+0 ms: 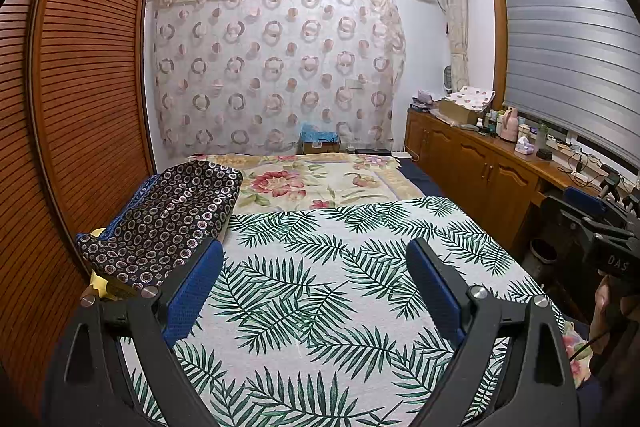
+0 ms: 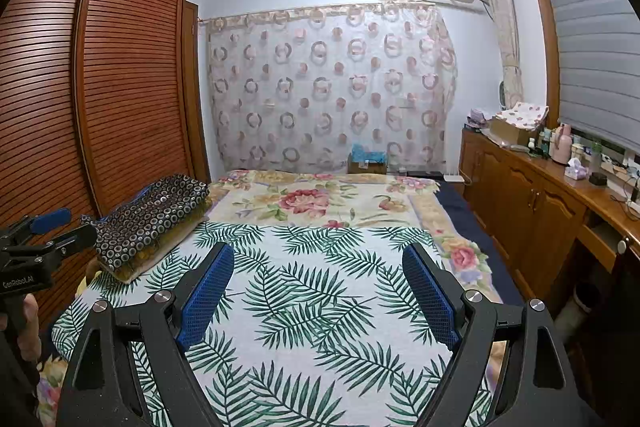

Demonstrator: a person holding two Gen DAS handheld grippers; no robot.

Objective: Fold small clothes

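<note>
A folded dark garment with a ring pattern lies at the left edge of the bed; it also shows in the right wrist view. My left gripper is open and empty, held above the palm-leaf sheet, just right of the garment. My right gripper is open and empty above the same sheet. The left gripper shows at the left edge of the right wrist view, and the right gripper at the right edge of the left wrist view.
A floral blanket covers the far half of the bed. A slatted wooden wardrobe stands close on the left. A wooden cabinet with bottles and boxes runs along the right. A patterned curtain hangs behind.
</note>
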